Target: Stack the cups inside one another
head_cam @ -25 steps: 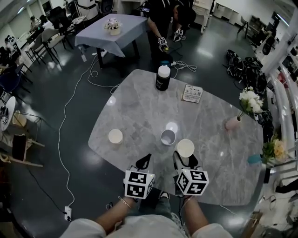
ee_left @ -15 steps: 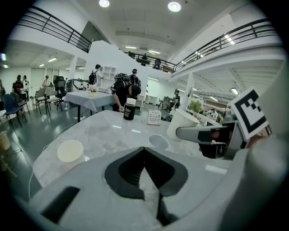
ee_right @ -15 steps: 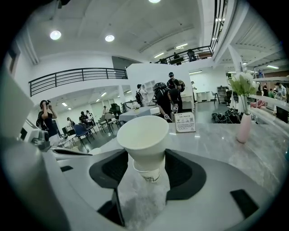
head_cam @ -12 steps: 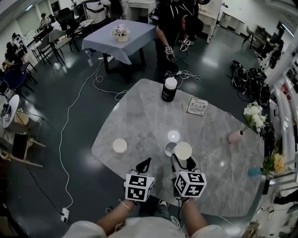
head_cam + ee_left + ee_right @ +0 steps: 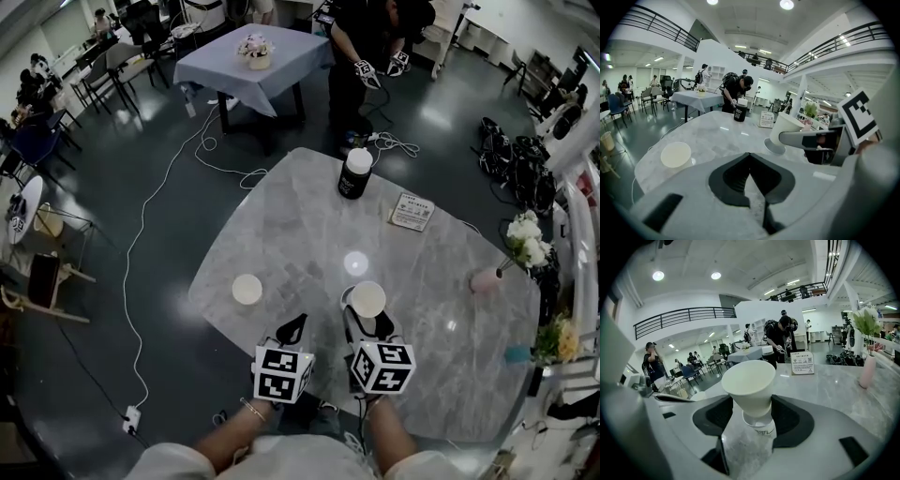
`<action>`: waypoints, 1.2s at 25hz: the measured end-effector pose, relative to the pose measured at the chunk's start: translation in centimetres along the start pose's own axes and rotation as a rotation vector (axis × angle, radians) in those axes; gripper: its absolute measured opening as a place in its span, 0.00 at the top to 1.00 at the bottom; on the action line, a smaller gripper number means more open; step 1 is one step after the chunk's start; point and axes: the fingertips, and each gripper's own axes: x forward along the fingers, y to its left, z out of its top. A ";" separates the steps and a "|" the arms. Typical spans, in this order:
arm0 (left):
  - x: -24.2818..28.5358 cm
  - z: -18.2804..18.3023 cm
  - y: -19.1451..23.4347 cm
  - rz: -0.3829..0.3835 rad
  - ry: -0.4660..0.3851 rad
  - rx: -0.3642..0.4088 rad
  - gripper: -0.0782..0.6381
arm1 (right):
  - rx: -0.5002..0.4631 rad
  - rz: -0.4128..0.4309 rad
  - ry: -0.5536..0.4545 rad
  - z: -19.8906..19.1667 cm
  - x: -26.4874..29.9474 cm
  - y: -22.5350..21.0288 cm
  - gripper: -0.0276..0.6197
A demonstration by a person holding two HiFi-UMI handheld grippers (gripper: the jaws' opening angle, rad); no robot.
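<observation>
My right gripper point(image 5: 362, 317) is shut on a white paper cup point(image 5: 367, 299), held upright just above a second, grey cup point(image 5: 346, 296) that stands on the marble table point(image 5: 281, 225). In the right gripper view the white cup point(image 5: 749, 380) sits with its base in the mouth of the lower cup point(image 5: 759, 423), between the jaws of the right gripper point(image 5: 752, 404). In the left gripper view the held cup point(image 5: 786, 129) hangs over the grey cup point(image 5: 770, 146). A third, cream cup point(image 5: 247, 289) stands alone to the left. My left gripper point(image 5: 292, 329) is shut and empty near the table's front edge.
A black bottle with a white lid point(image 5: 355, 174) and a small sign card point(image 5: 412, 211) stand at the far side. A pink vase with white flowers point(image 5: 487, 279) is at the right edge. A person point(image 5: 375, 37) stands beyond the table, and a cable point(image 5: 141, 244) runs along the floor.
My right gripper has carried the white cup leftward until it is over the grey cup, which now shows only a sliver. The left gripper has barely moved.
</observation>
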 end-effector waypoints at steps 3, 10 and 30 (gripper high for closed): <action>0.2 -0.4 0.3 0.003 0.011 -0.005 0.90 | -0.002 0.001 0.013 -0.4 0.5 0.0 0.60; 0.5 -0.9 1.1 0.010 0.027 -0.016 0.90 | -0.003 0.001 0.036 -1.2 1.4 0.1 0.60; 0.6 -1.6 1.5 0.011 0.054 -0.017 0.90 | -0.041 -0.022 0.065 -2.0 1.8 -0.1 0.60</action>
